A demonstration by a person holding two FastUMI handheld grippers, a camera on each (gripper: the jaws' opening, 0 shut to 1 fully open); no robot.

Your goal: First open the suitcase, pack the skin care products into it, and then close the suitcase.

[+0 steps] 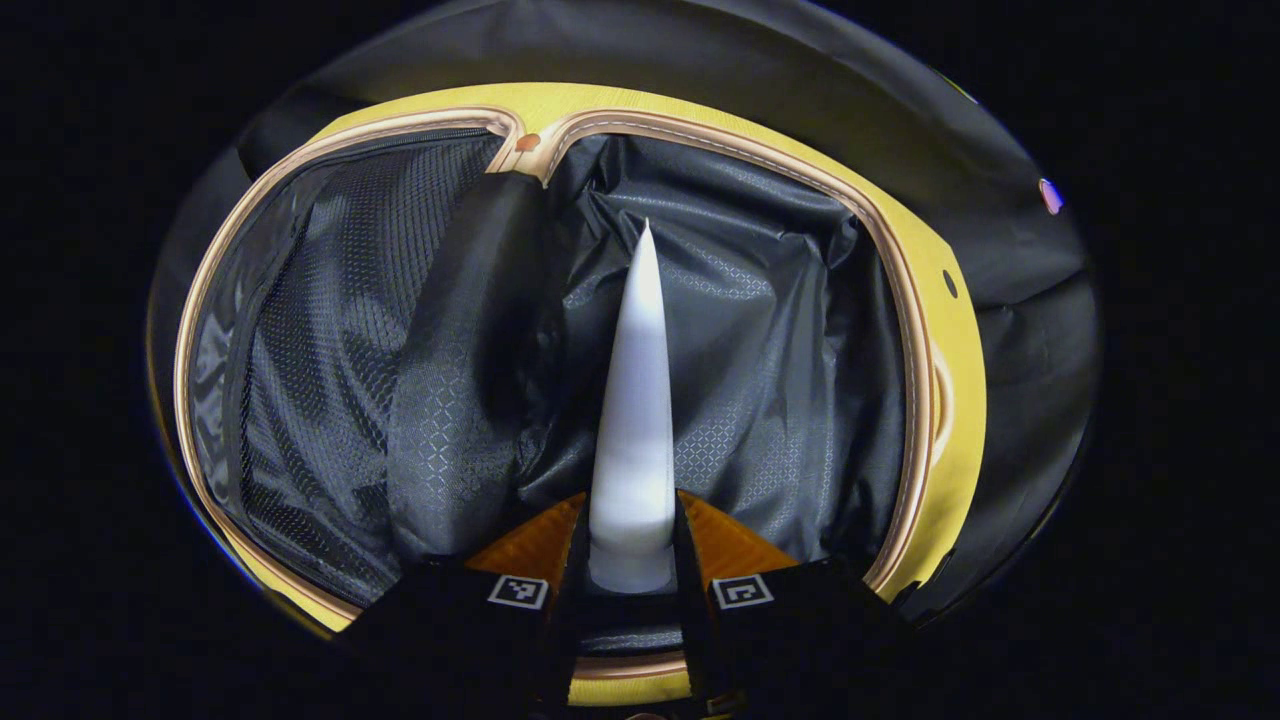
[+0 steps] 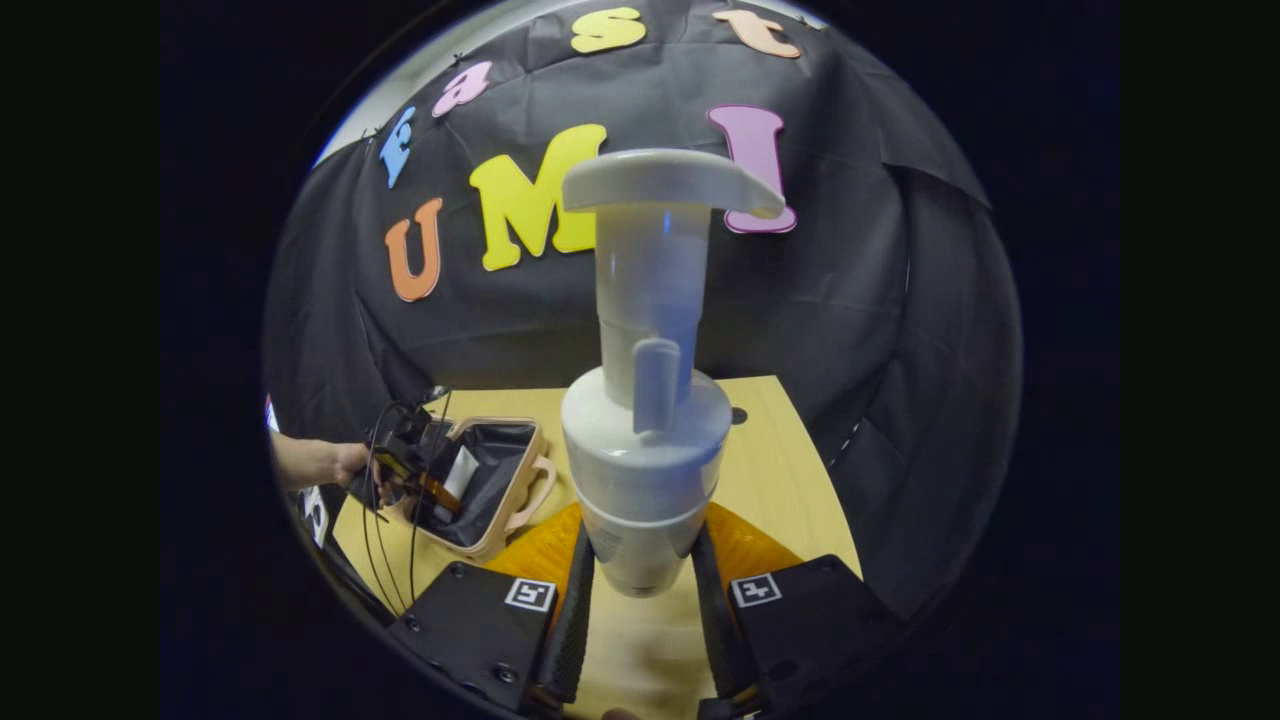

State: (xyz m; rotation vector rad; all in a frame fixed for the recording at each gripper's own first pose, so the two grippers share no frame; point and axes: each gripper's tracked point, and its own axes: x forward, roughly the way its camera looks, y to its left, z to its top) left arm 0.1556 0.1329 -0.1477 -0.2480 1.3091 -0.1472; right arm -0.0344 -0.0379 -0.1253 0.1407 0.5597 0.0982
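The suitcase lies open on the wooden table, its dark quilted lining and a mesh pocket on one side facing up inside the yellow, tan-piped rim. In the right gripper view it sits small and well off to the left, with a hand holding the left gripper over it.

The pump bottle stands upright between the fingers of the right gripper, which are closed against its lower body from both sides — bottle raised off the table, pump head at the top.

The white tube is smaller; it is clamped at its broad end by the left gripper, narrow tip pointing out over the lined half of the case.

The step in hand looks like placing the tube. It would go best lowered until it rests on the lining before the fingers part, and laid flat toward one edge — leaving room for the taller bottle, which probably has to go in on its side for the lid to close
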